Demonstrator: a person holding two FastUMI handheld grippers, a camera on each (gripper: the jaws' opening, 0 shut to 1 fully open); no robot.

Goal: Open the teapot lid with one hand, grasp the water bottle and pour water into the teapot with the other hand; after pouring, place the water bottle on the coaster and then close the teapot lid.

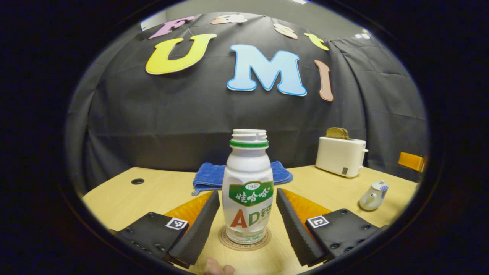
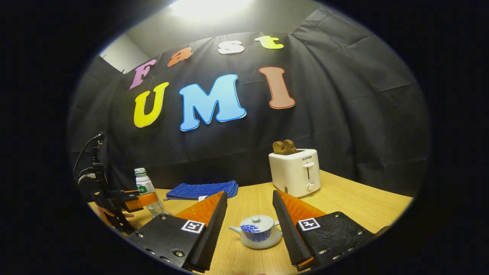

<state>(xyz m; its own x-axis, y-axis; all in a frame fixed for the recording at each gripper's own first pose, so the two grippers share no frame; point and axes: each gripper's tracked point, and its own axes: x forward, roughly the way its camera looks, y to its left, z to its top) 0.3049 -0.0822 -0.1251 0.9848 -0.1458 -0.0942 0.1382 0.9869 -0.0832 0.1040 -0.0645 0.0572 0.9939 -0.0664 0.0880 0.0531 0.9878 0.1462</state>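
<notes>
— Standing wide apart, the left tool (image 1: pixel 247 221) is sitting around the water bottle (image 1: pixel 248 191) on its coaster (image 1: pixel 244 240), not touching.
— And the right tool (image 2: pixel 249 229) is gaping too, around the lidded teapot (image 2: pixel 256 231) on the table (image 2: pixel 355 198).

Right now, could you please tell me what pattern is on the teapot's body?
A blue scale-like pattern on the white teapot, clearest in the right gripper view.

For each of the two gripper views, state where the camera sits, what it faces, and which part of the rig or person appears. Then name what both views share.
Left gripper view: rides the left gripper, facing the water bottle on its coaster; a fingertip shows below.
Right gripper view: rides the right gripper, facing the teapot; the left gripper shows far left.
Shared: bottle, teapot, toaster, blue cloth, table.
</notes>
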